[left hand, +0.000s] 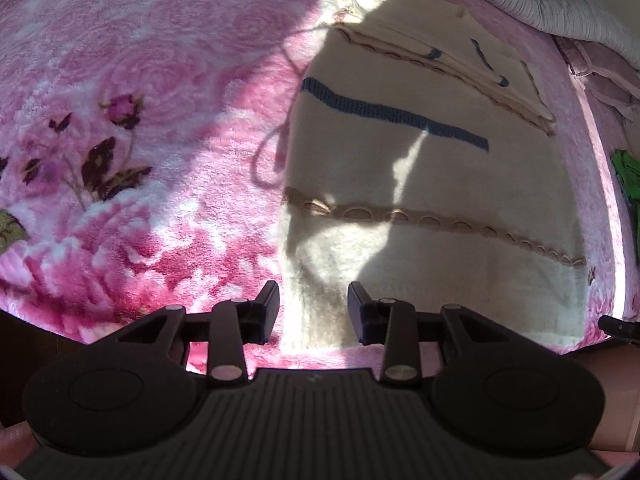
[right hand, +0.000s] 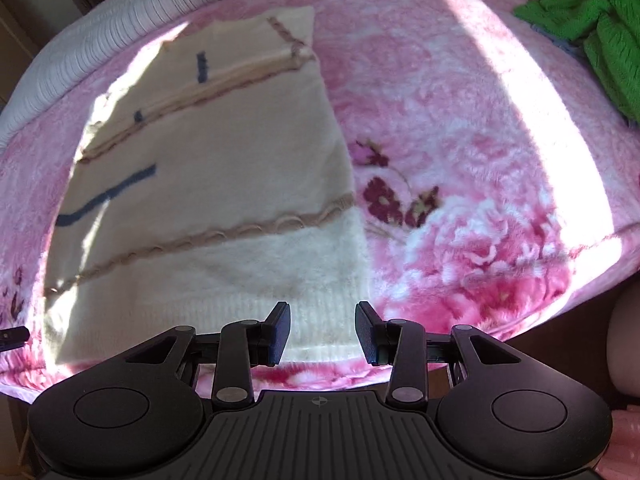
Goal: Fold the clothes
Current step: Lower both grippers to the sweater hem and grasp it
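Lying flat on the pink floral blanket (right hand: 460, 128), the cream sweater (right hand: 224, 184) has sleeves apparently folded in; left gripper (left hand: 313, 312) and right gripper (right hand: 323, 330), fingers spread and empty, flank its near hem corners. Grasp both corners evenly. Far collar overexposed; green garment (right hand: 600, 28) cut off at right

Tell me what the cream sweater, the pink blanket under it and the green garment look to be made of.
Cream sweater: a soft fuzzy knit, probably wool or acrylic, with a ribbed hem. Pink blanket: thick plush fleece, going by its deep shaggy pile. Green garment: a chunkier knit, judging by its ridged texture; fibre unclear.
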Demonstrator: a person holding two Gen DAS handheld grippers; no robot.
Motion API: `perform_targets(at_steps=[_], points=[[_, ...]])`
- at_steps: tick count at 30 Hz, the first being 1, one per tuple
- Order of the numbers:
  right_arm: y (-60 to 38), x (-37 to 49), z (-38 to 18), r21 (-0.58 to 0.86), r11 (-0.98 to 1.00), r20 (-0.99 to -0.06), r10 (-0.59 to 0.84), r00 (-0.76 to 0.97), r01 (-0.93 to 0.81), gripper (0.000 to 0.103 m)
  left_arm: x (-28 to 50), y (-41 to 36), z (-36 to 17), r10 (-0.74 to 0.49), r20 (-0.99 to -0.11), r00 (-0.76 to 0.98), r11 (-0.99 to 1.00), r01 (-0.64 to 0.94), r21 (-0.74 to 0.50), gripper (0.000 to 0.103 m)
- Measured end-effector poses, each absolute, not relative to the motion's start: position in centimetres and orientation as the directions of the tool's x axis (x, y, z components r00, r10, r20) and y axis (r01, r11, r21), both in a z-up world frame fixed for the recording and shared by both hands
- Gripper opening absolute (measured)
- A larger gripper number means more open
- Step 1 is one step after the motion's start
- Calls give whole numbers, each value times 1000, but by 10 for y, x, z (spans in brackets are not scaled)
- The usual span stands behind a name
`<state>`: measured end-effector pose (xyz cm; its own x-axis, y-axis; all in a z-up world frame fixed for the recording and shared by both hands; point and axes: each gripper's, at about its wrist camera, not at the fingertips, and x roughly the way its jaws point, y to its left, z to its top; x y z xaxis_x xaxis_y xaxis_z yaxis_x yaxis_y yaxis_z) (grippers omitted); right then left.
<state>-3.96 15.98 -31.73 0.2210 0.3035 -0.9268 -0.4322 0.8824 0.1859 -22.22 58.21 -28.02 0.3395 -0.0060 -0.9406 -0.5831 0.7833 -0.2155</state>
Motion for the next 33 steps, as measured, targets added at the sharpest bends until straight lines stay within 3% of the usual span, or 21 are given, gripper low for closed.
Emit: perform_targets(at_steps=[8, 12, 20, 33], points=[[122, -18, -353, 323, 889, -897, 397, 197, -324, 40, -233, 602, -314, -79, -907, 415, 712, -613, -343, 33], [110, -2, -359, 427, 862, -851, 485, 201, -272, 40, -238, 614, -325, -146, -850, 506, 636, -610, -473, 33], [98, 18, -382, 566, 796, -781, 601, 172, -212, 40, -242, 633, -346, -217, -762, 610, 512, -593, -621, 31], [105, 33, -405, 733, 635, -643, 764, 57, -242, 40, -238, 637, -362, -276, -680, 679, 506, -499, -704, 29]])
